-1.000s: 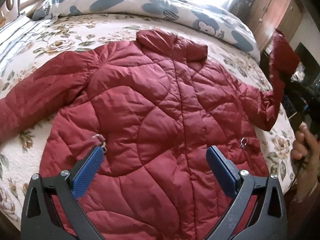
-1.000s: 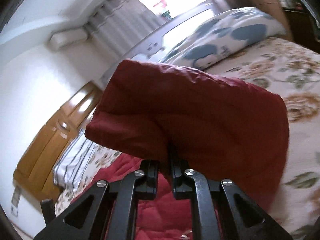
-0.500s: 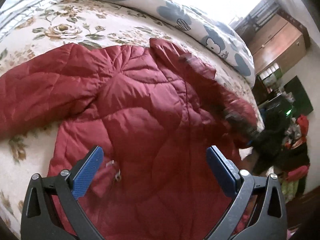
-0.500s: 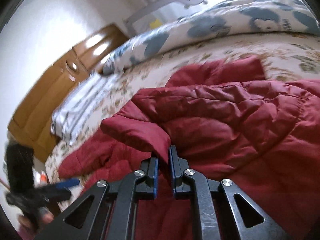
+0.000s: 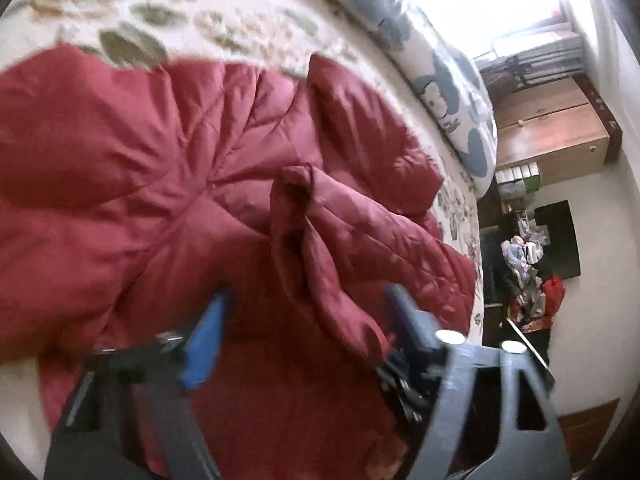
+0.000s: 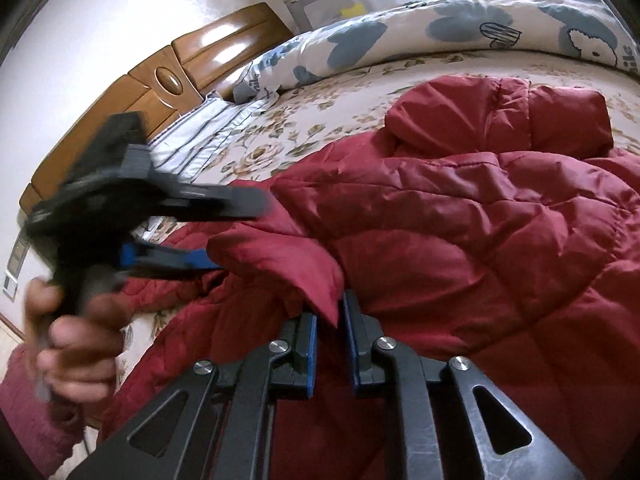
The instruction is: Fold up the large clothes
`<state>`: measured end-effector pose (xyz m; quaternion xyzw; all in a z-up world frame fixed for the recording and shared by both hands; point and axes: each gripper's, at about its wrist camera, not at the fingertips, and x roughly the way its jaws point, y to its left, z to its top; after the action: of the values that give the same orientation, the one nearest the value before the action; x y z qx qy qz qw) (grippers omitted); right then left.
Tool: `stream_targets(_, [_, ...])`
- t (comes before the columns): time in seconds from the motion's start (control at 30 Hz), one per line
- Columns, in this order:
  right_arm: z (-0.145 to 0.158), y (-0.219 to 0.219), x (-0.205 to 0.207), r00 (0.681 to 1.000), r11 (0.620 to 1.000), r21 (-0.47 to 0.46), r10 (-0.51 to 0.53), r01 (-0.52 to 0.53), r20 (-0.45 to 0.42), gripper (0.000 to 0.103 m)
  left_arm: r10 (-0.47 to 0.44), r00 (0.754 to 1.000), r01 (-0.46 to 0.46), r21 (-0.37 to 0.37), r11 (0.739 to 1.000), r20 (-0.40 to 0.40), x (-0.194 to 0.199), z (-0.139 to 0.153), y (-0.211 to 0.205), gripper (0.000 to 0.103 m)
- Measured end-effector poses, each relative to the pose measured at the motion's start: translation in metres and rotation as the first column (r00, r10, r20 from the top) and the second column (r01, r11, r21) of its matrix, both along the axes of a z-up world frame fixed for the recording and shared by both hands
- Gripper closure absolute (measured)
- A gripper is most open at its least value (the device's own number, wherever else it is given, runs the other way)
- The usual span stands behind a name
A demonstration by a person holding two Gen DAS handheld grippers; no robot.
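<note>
A red quilted jacket (image 5: 120, 200) (image 6: 500, 240) lies spread on the bed, collar (image 6: 500, 116) at the far side. One sleeve (image 5: 320, 240) is folded across its body. The sleeve's cuff (image 6: 280, 264) ends at my right gripper (image 6: 331, 320), whose jaws are opening. A narrow gap shows between its blue pads, and only the cuff's tip sits in it. My left gripper (image 5: 304, 320) (image 6: 240, 232), held by a hand (image 6: 76, 336), reaches in from the left, blurred. Its jaws are closing with the cuff between them, and the pads are not pressing on it.
A floral bedsheet (image 6: 320, 120) covers the bed. A rolled duvet with blue prints (image 6: 440, 28) (image 5: 440, 80) lies along the far side. A wooden headboard (image 6: 160, 80) and a striped pillow (image 6: 200, 136) are at the left. A wooden cabinet (image 5: 552, 132) and floor clutter (image 5: 528, 272) stand beyond the bed edge.
The right gripper brought the lifted sleeve down across the jacket's body, and its pads parted slightly. The left gripper swung over to the cuff and its jaws narrowed.
</note>
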<state>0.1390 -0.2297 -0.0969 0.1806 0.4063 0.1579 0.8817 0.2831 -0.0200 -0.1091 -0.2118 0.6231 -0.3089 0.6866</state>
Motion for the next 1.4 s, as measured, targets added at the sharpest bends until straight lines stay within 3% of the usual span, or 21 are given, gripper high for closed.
stream_targets(0.1, [-0.001, 0.000, 0.000, 1.000, 1.000, -0.006, -0.001, 0.001, -0.017, 0.084, -0.017, 0.998, 0.017, -0.006, 1.000, -0.055, 0.007, -0.016, -0.010, 0.082])
stream_targets(0.13, [-0.001, 0.001, -0.002, 1.000, 1.000, -0.012, 0.001, -0.001, -0.021, 0.083, -0.014, 0.998, 0.014, -0.016, 1.000, -0.057, 0.008, -0.017, -0.011, 0.082])
stream_targets(0.2, [-0.001, -0.002, -0.010, 0.999, 1.000, -0.008, 0.004, -0.004, -0.032, 0.069, -0.015, 0.999, 0.015, -0.015, 1.000, -0.031, 0.007, -0.013, -0.010, 0.087])
stream_targets(0.27, [0.003, -0.010, -0.023, 0.999, 1.000, 0.010, -0.005, 0.006, -0.036, 0.066, -0.028, 1.000, 0.028, 0.009, 1.000, 0.011, 0.005, -0.005, -0.008, 0.088])
stream_targets(0.43, [0.019, -0.061, -0.063, 0.989, 0.989, 0.010, -0.148, 0.149, -0.007, 0.065, -0.091, 0.979, 0.061, 0.165, 0.984, 0.184, -0.005, 0.018, 0.003, 0.088])
stream_targets(0.57, [0.036, -0.123, -0.078, 0.934, 0.934, -0.031, -0.355, 0.356, 0.032, 0.063, -0.102, 0.970, 0.056, 0.205, 0.977, 0.222, -0.011, 0.016, 0.015, 0.088])
stream_targets(0.67, [0.034, -0.152, -0.065, 0.898, 0.893, -0.098, -0.439, 0.438, 0.017, 0.061, -0.107, 0.963, 0.048, 0.233, 0.971, 0.248, -0.014, 0.014, 0.014, 0.088])
stream_targets(0.73, [0.024, -0.159, -0.050, 0.896, 0.888, -0.139, -0.444, 0.438, -0.020, 0.059, -0.117, 0.955, 0.039, 0.274, 0.961, 0.272, -0.015, 0.015, 0.008, 0.085])
stream_targets(0.8, [0.009, -0.161, -0.035, 0.893, 0.885, -0.189, -0.444, 0.426, -0.069, 0.061, -0.125, 0.944, 0.018, 0.329, 0.944, 0.305, -0.018, 0.022, 0.004, 0.074])
stream_targets(0.9, [-0.016, -0.158, -0.025, 0.890, 0.880, -0.245, -0.442, 0.407, -0.109, 0.060, -0.114, 0.916, -0.050, 0.391, 0.919, 0.386, -0.030, 0.045, 0.016, 0.071])
stream_targets(1.03, [-0.020, -0.153, -0.020, 0.884, 0.862, -0.288, -0.458, 0.416, -0.093, 0.060, -0.072, 0.901, -0.049, 0.265, 0.963, 0.427, -0.045, 0.074, 0.029, 0.071])
stream_targets(1.13, [-0.022, -0.154, -0.019, 0.883, 0.858, -0.301, -0.461, 0.417, -0.092, 0.060, -0.091, 0.911, 0.018, 0.183, 0.983, 0.402, -0.052, 0.073, 0.008, 0.069])
stream_targets(1.2, [-0.023, -0.152, -0.019, 0.883, 0.856, -0.311, -0.460, 0.413, -0.093, 0.060, -0.109, 0.921, 0.027, 0.217, 0.976, 0.374, -0.052, 0.057, -0.012, 0.067])
stream_targets(1.3, [-0.021, -0.149, -0.026, 0.883, 0.856, -0.312, -0.459, 0.411, -0.095, 0.060, -0.135, 0.940, 0.027, 0.327, 0.945, 0.313, -0.044, 0.015, -0.036, 0.067])
stream_targets(1.4, [-0.001, -0.143, -0.037, 0.879, 0.853, -0.299, -0.470, 0.427, -0.086, 0.058, -0.116, 0.952, 0.017, 0.329, 0.944, 0.284, -0.040, -0.009, -0.033, 0.067])
